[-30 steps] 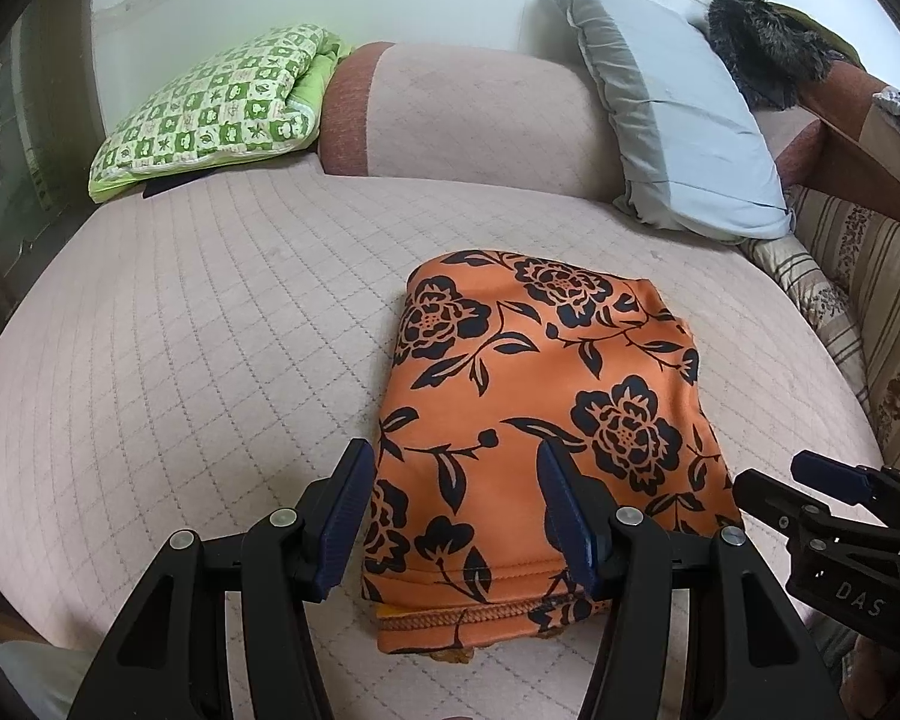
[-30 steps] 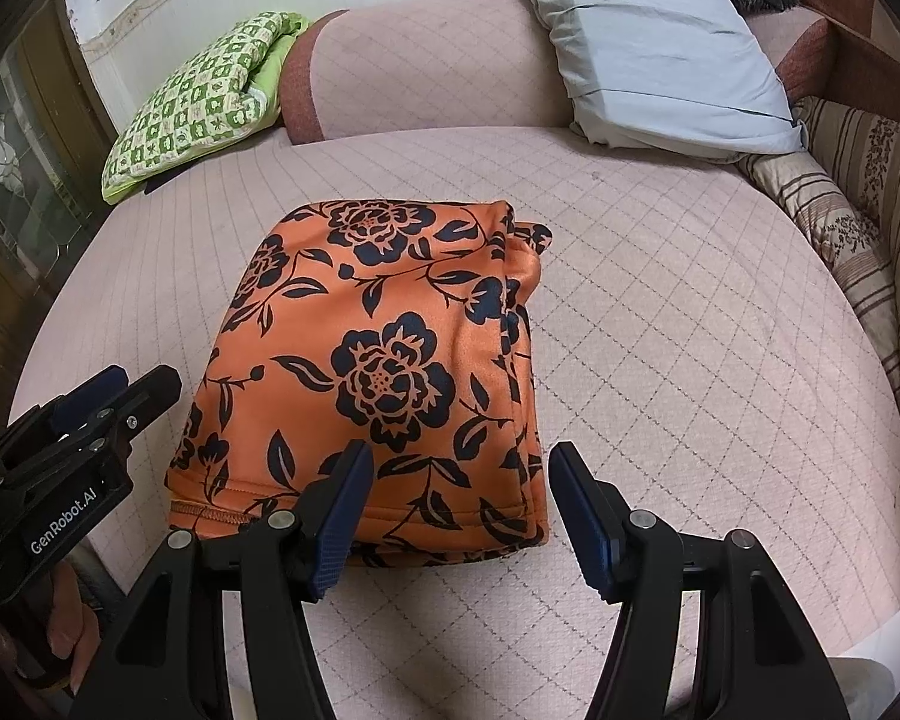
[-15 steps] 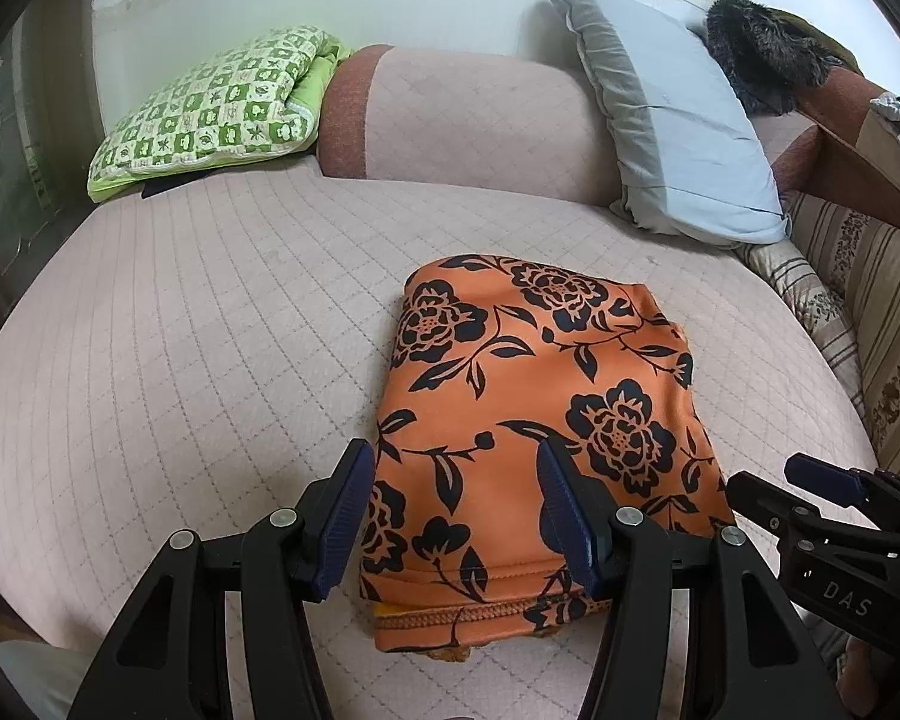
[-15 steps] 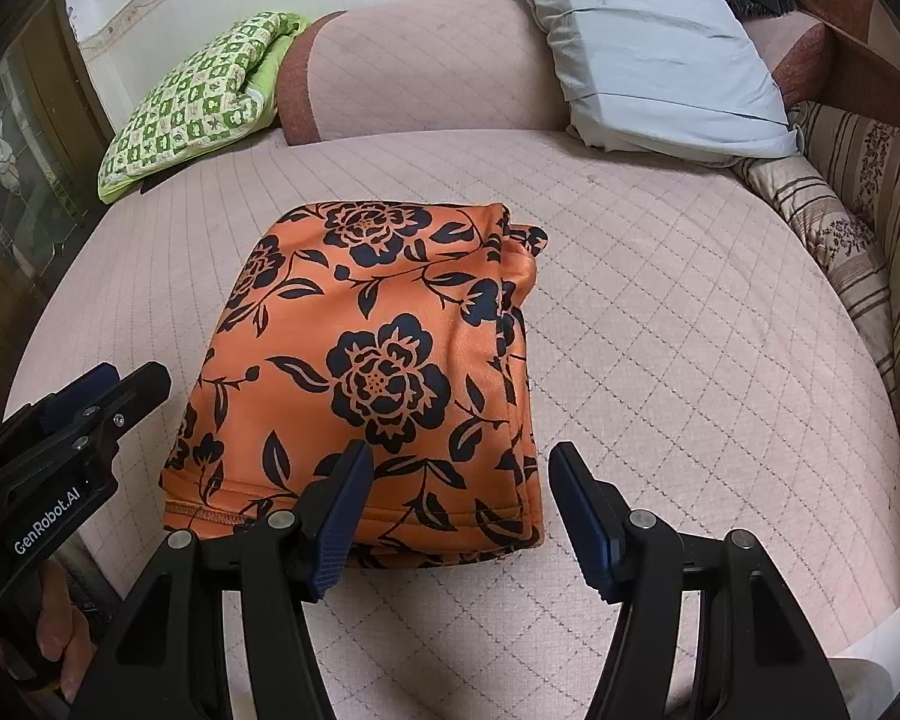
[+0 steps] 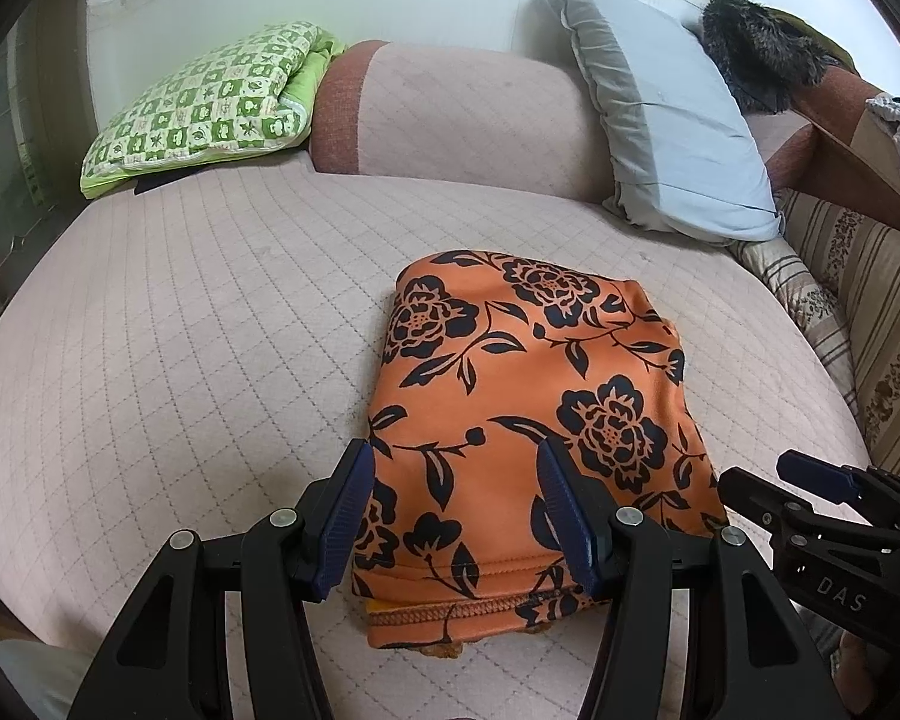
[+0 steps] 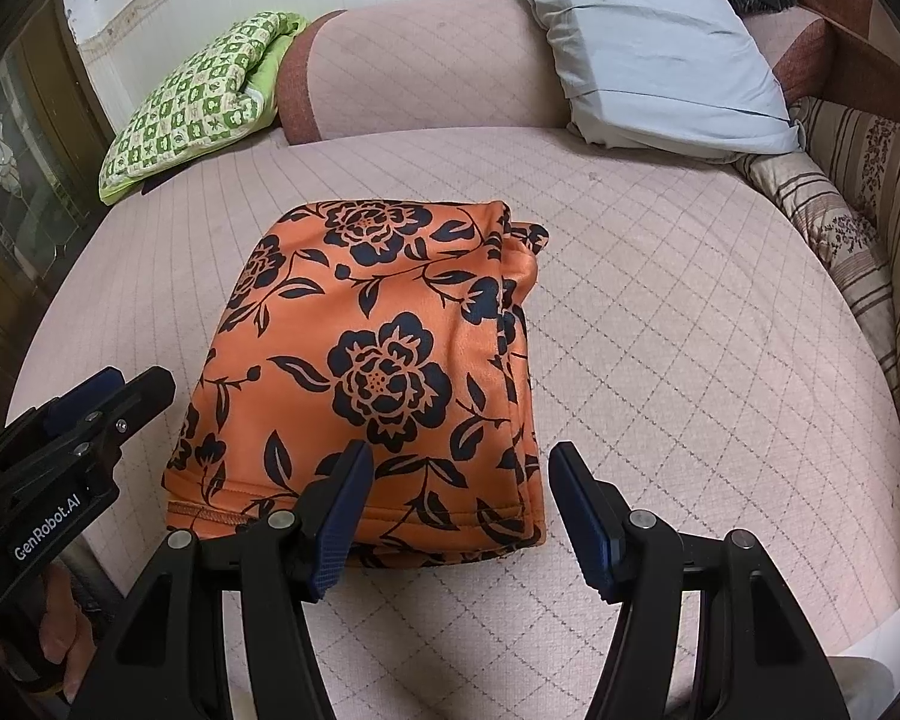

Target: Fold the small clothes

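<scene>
The orange floral garment is lying on the quilted bed as a compact folded rectangle, its stitched hem edge facing the grippers. The left gripper is hovering over the garment's near left portion with its fingers standing well apart and gripping nothing. The right gripper is hovering over the near right corner, its fingers likewise spread and empty; one finger sits over the cloth and the other over bare bed. Judged from this layout, folding of this piece is essentially complete, and both grippers are probably released so the stack rests undisturbed. A green checked pillow and a grey pillow are leaning at the head of the bed, well clear of the work area.
</scene>
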The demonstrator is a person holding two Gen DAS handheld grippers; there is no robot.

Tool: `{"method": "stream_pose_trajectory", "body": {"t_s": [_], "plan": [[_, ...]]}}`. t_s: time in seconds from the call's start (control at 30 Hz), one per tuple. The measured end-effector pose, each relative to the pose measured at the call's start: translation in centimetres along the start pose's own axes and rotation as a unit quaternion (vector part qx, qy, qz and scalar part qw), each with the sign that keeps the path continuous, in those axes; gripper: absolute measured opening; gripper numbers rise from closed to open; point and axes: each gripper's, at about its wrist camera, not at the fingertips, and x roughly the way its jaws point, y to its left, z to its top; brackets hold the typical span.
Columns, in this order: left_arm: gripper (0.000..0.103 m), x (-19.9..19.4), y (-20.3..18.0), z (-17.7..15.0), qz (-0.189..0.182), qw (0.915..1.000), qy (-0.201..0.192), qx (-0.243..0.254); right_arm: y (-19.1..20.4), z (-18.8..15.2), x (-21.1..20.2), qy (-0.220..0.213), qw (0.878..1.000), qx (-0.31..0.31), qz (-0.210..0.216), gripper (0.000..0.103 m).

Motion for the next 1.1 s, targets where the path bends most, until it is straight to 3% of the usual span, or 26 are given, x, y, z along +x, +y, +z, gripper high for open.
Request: {"method": "stream_pose_trajectory", "body": {"t_s": [1.1], "plan": [[0.056, -0.10, -0.11, -0.03, 0.005, 1.0000, 0.000, 0.000, -0.03, 0.00, 0.17, 0.000, 1.000, -0.002, -0.004, 0.063]]}}
